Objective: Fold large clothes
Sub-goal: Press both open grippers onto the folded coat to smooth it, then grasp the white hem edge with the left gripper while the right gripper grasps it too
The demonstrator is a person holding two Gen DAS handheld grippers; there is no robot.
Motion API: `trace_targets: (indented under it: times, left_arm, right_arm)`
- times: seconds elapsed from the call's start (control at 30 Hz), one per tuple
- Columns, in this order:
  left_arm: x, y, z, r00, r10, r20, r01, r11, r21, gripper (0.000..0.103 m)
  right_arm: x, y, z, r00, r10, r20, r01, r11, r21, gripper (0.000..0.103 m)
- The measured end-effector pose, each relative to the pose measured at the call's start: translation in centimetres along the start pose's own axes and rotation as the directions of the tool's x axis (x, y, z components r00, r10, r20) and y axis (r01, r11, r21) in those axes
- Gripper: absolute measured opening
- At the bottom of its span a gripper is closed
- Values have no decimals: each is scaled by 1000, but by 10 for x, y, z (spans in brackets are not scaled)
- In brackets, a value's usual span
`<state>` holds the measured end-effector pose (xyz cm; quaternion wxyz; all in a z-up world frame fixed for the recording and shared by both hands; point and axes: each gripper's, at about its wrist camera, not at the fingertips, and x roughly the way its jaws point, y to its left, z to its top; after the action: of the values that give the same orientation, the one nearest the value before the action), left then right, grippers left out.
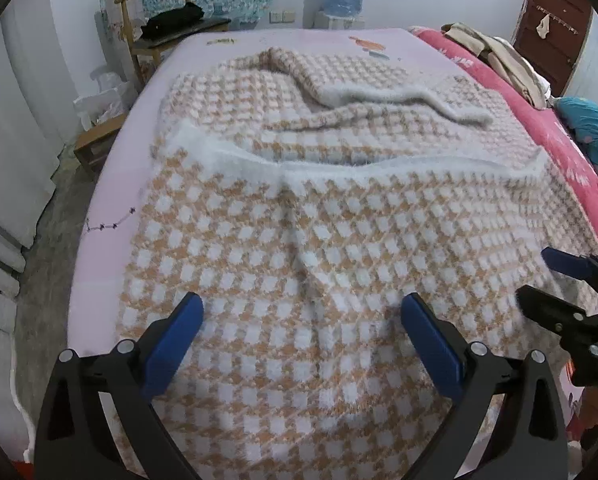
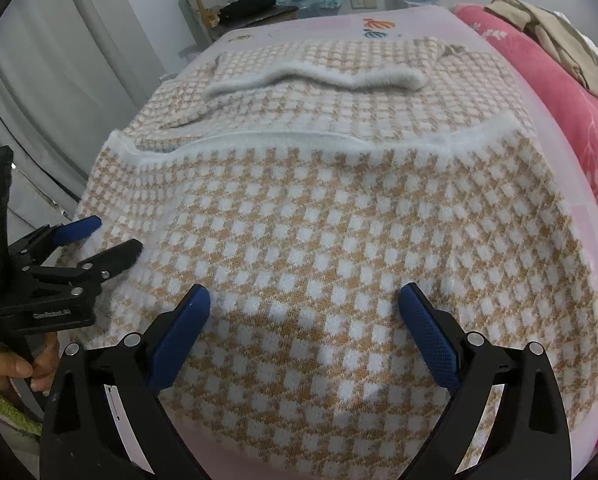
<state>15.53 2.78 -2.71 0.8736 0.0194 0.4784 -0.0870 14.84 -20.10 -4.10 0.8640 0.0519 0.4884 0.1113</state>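
Checked sweater (image 1: 299, 220) lies flat beneath both spread-apart tools, left (image 1: 302, 312); right (image 2: 303, 300).

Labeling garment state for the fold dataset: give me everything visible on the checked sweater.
The checked sweater is a fuzzy knit in tan and white checks with fluffy white ribbed trim. It lies flat on the pink bed sheet, the near part folded over so that its white hem band runs across the middle. A sleeve with a white cuff lies across the far part. The left gripper and right gripper hover open over it, holding nothing.
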Motion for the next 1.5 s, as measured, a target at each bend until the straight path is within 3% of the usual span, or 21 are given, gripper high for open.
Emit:
trace_targets:
  times: [0.27,0.4,0.43,0.53,0.83,0.97,1.1,1.23,1.5]
  left_arm:
    - [-38,28,2,983,24,182,-17,999,-37,97]
    - [-43,51,6,978,29,207,-14,997,-73,85]
    - [-42,54,7,978,28,207,-13,997,-77,76]
    - [-36,66,13,980,16,200,3,996,-94,63]
    - [-3,83,33,990,-71,118,81,993,-81,38]
    - [-7,87,34,985,-122,122,133,987,-90,31]
    - [-26,77,28,975,-158,155,166,985,-42,29]
    - [-20,65,28,984,-123,130,123,992,9,29]
    - [2,75,47,991,-111,78,114,993,-43,29]
  right_arm:
    - [0,1,-1,1000,-1,1,1,1000,3,92]
    - [0,0,-1,1000,-1,1,1,1000,3,92]
    - [0,0,-1,1000,-1,1,1,1000,3,92]
    - [0,0,-1,1000,-2,-1,2,1000,4,92]
    - [0,2,1,1000,-4,-6,4,1000,4,92]
    - [0,2,1,1000,-4,-6,4,1000,5,92]
    - [1,3,2,1000,-4,-8,4,1000,4,92]
    - [2,4,2,1000,-4,-10,4,1000,2,92]
    - [1,3,2,1000,-5,-12,5,1000,-1,92]
